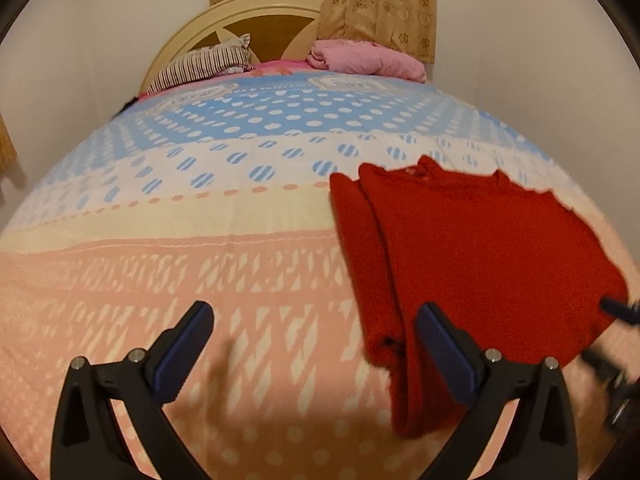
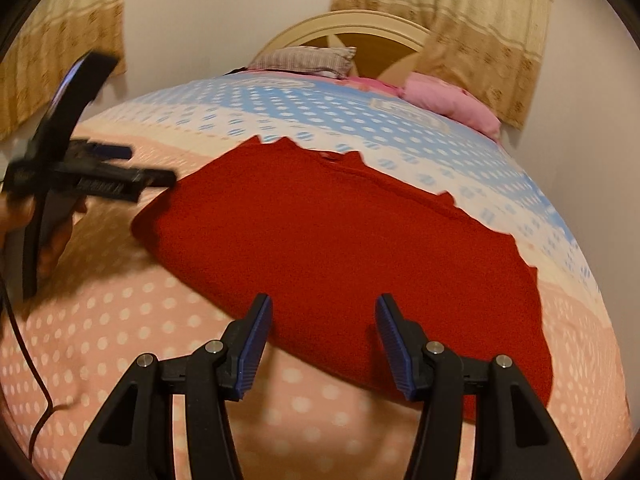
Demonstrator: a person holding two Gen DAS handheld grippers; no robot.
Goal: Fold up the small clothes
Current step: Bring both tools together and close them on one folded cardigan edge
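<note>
This is a bedroom in a home. A wide bed (image 1: 224,216) fills the room, covered with a quilted pink, cream and blue dotted bedspread. At its far end stands a curved cream wooden headboard (image 1: 256,12), with a striped pillow (image 1: 204,64) and a folded pink blanket (image 1: 368,60). Beige flowered curtains (image 1: 376,0) hang on the plain white wall (image 1: 100,40).

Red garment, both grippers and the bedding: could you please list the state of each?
Red garment: partly folded, flat on the bedspread.
Left gripper: open, empty.
Right gripper: open, empty, over the garment's near edge.
Pink blanket: bundled by the headboard.
</note>
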